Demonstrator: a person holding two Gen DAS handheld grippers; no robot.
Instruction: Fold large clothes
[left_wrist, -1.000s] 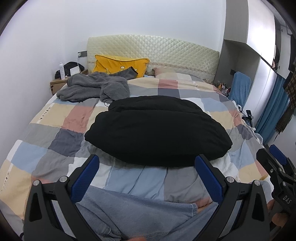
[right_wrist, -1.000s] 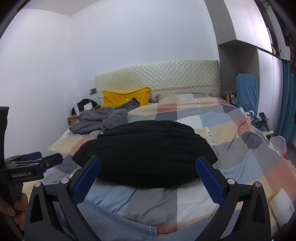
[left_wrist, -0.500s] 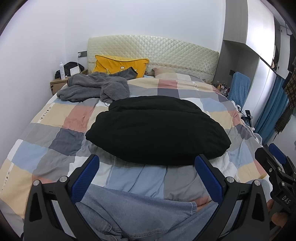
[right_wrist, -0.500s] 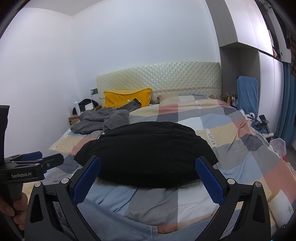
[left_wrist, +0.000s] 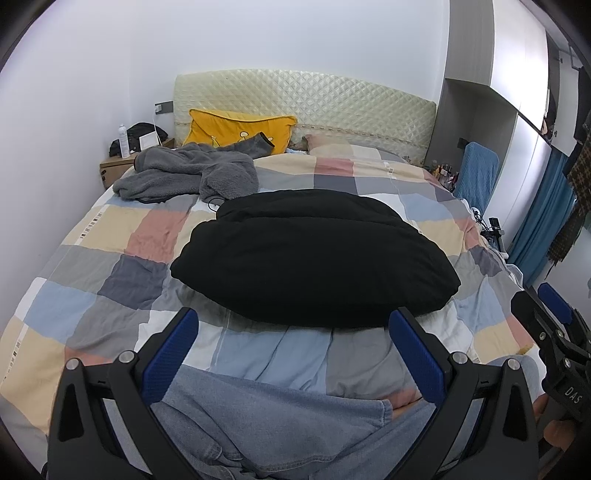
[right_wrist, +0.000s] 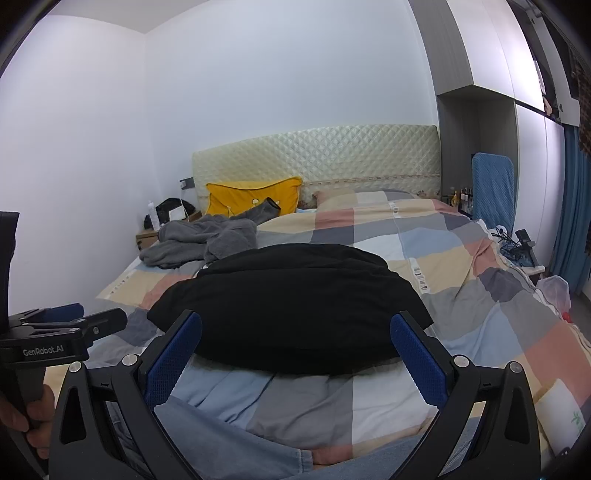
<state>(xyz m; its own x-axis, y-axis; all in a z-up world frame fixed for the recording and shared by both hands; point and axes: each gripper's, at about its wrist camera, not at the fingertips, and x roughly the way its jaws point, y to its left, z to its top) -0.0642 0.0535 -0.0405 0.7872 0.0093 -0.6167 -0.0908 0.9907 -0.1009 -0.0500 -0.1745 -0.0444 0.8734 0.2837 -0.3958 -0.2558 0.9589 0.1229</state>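
A black garment (left_wrist: 314, 254) lies folded into a broad flat bundle in the middle of the checked bed (left_wrist: 122, 236); it also shows in the right wrist view (right_wrist: 295, 299). A crumpled grey fleece garment (left_wrist: 188, 173) lies near the headboard, also in the right wrist view (right_wrist: 199, 240). My left gripper (left_wrist: 295, 354) is open and empty, above the bed's near edge, short of the black garment. My right gripper (right_wrist: 295, 354) is open and empty, likewise short of it. Each gripper shows at the edge of the other's view.
The person's blue jeans (left_wrist: 280, 424) fill the bottom of both views. A yellow pillow (left_wrist: 240, 127) leans on the quilted headboard. A nightstand (left_wrist: 118, 166) stands at the left, a blue chair (left_wrist: 476, 177) and wardrobe at the right.
Both grippers have drawn back and risen slightly from the black garment. Both stay open and empty.
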